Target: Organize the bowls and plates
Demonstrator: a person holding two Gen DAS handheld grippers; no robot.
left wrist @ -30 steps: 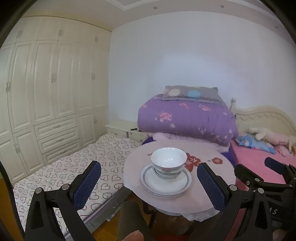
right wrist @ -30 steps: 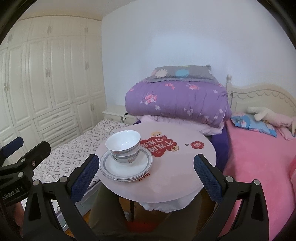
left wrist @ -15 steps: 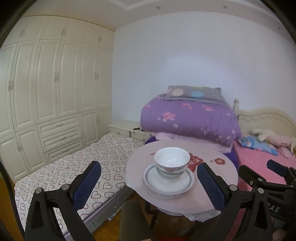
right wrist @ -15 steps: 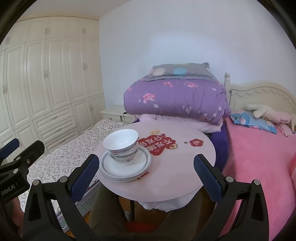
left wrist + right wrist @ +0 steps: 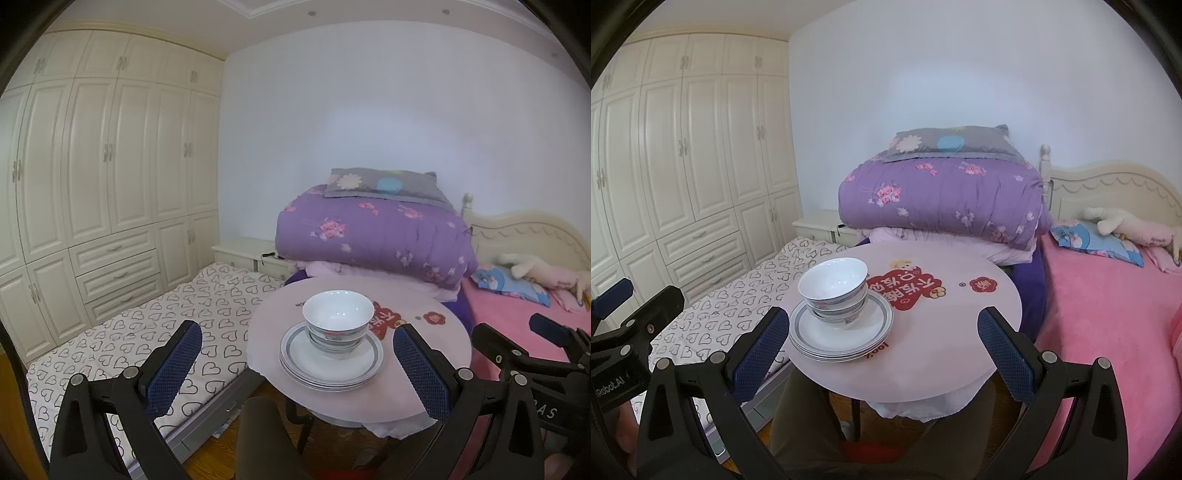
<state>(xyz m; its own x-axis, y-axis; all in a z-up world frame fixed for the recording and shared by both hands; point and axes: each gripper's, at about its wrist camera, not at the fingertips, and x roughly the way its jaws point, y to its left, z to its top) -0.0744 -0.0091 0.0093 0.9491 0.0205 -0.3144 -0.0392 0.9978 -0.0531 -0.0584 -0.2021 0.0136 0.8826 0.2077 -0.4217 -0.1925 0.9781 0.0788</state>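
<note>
The cream wardrobe (image 5: 92, 177) fills the whole left wall, doors above and drawers below. To my right stands the bed (image 5: 1108, 314) under a pink cover, with a cream headboard (image 5: 1108, 181), a pale plush toy (image 5: 1123, 225) and a blue pillow (image 5: 1100, 243) lying on it. At the back a folded purple quilt (image 5: 942, 199) is piled up, a grey flowered pillow (image 5: 945, 144) on top of it. On the left, low down, a mattress (image 5: 147, 332) in a heart-print sheet runs along the wardrobe, and a small cream nightstand (image 5: 243, 254) sits in the corner behind it.

Between mattress and bed is the round pink tabletop (image 5: 942, 332), printed with red stickers. On its left part rests a stack of plates (image 5: 842, 328) with grey rims, and nested white bowls (image 5: 834, 291) sit in the middle of that stack. The rest of the tabletop is bare, so nothing lies between my tools and the dishes.

My left tool (image 5: 295, 358) hangs in front of the tabletop edge, its blue-padded fingers spread wide and holding nothing; the stack shows between them. My right tool (image 5: 882, 336) is spread just as wide and empty, with the dishes toward its left finger. My leg (image 5: 820, 424) shows below the tabletop.
</note>
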